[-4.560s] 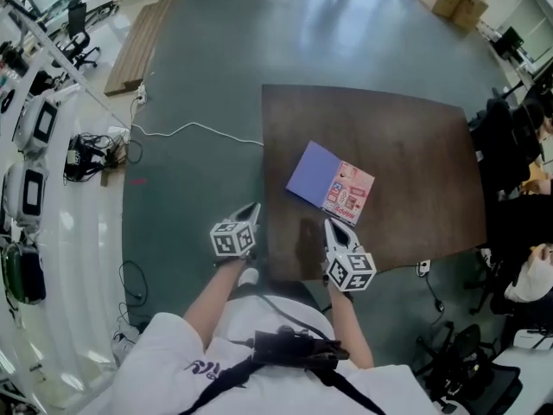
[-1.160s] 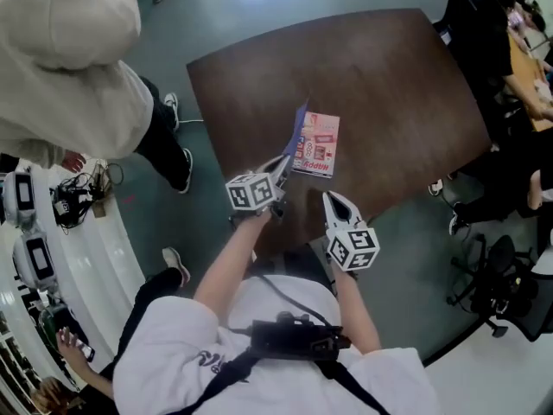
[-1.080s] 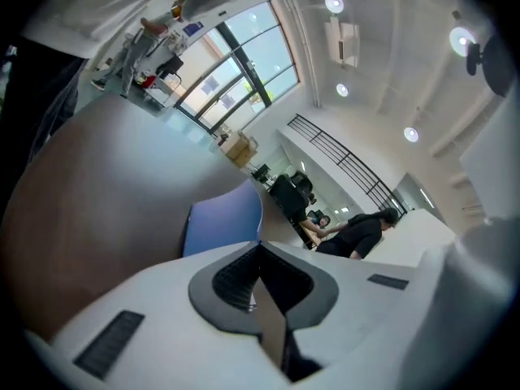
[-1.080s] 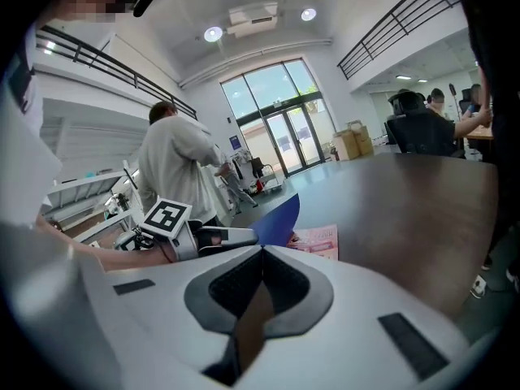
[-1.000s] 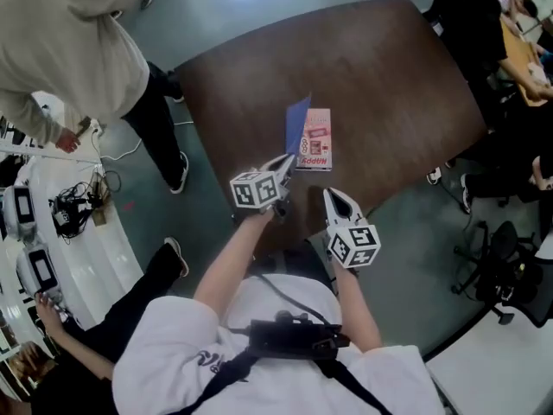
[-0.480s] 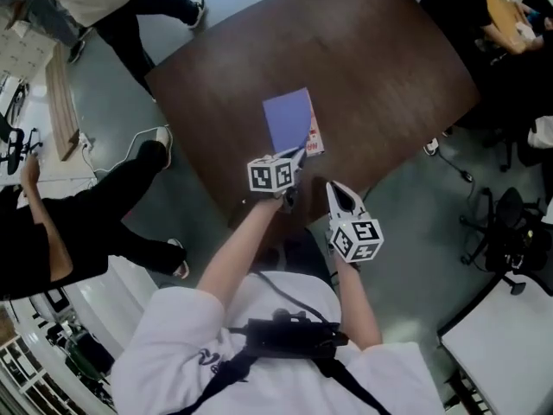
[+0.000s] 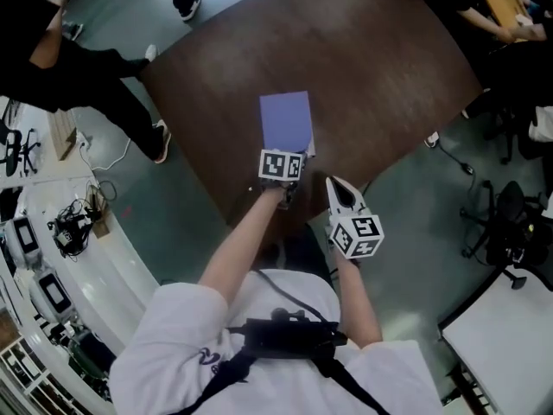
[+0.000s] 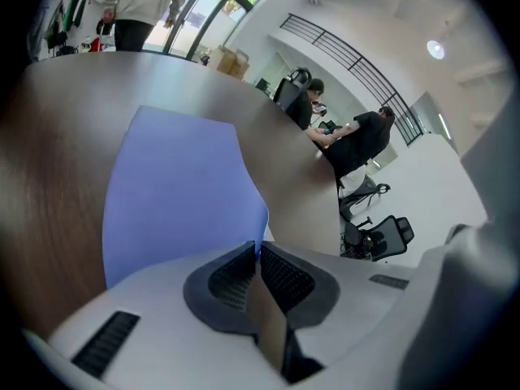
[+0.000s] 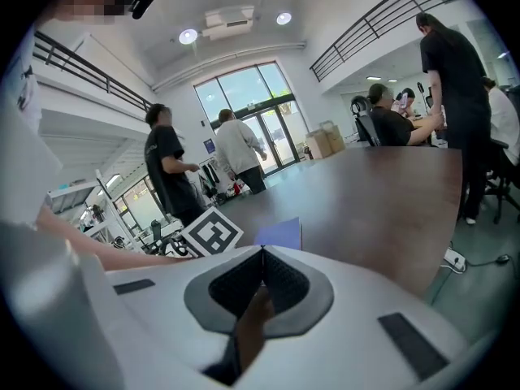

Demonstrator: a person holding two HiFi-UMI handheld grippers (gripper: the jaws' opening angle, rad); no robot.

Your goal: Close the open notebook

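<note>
Notebook [image 7: 286, 119]: where does it lie, and how far closed? (A)

Near the front edge of the brown table [image 7: 389, 67], purple cover up. From the head view it looks almost flat. In the left gripper view the near corner of the cover curls up a little, with a sliver of white page under it, so I judge it not yet fully down. (B)

Tools? (A)

The left gripper [image 7: 296, 154] sits at the notebook's near edge. Its jaws are together, and the cover's corner runs right into their tips [image 8: 258, 246], so I read that as a pinch on the cover. The right gripper [image 7: 334, 184] is off to the side by the table edge, apart from the notebook, with its jaws together on nothing [image 9: 262, 250]. (B)

Handling, in your estimate? (A)

Light. The cover [image 8: 175, 193] is thin and flexible and bows where it is pinched, so it will not carry force far from the grip. The tabletop looks smooth, so a sideways drag could slide the whole book instead of laying the cover flat. (B)

Best hold? (A)

The free corner of the cover, away from the spine, as now. Lower it, don't push. If the book creeps, the right gripper could rest on the cover to pin it. The paper could crease under a hard squeeze, so use light pressure only. (B)
</note>
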